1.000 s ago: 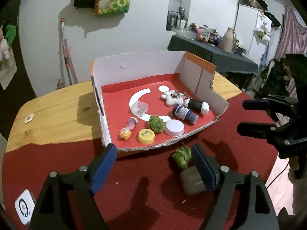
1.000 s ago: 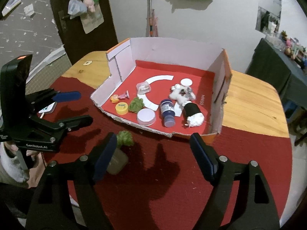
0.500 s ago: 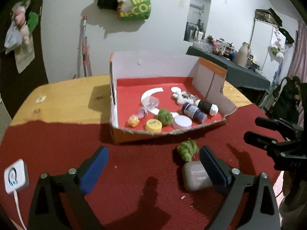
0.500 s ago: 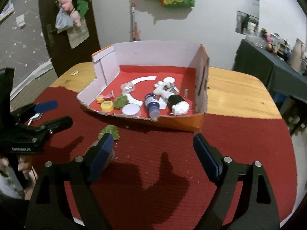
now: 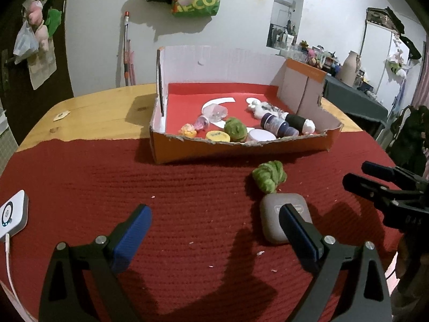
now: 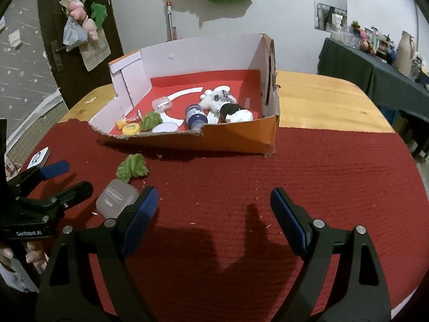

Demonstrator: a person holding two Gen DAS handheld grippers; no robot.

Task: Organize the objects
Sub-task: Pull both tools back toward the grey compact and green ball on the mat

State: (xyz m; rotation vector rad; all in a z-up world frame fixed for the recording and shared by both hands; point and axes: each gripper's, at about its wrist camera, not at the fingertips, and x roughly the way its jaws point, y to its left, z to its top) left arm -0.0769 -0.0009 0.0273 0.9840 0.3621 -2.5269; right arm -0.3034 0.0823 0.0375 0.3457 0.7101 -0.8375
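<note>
A fuzzy green ball (image 5: 269, 176) lay on the red cloth (image 5: 187, 201), just in front of the cardboard box (image 5: 236, 147). A small grey case (image 5: 281, 214) lay right beside it on the near side, close enough that they looked to be touching. Both were outside the box.

Inside the box, near its torn front edge, sat another fuzzy green ball (image 5: 235, 129), a yellow cap (image 5: 217, 135), a white lid (image 5: 261, 135), a dark blue bottle (image 5: 277, 127) on its side and a black and white roll (image 5: 300, 122). A clear little cup (image 5: 214, 112) and a small white plush toy (image 5: 257, 107) lay farther back on the red floor of the box.

The left gripper (image 5: 214, 230) hung over the cloth with its blue fingers spread wide and nothing between them. Its right finger sat in front of the grey case. The right gripper (image 6: 214, 212) was spread wide too, and held nothing. The grey case (image 6: 116, 200) lay just left of its left finger.

Far to the left, a small white gadget (image 5: 12, 212) with a cord lay on the cloth. The wooden table (image 5: 102, 112) showed beyond the cloth.
</note>
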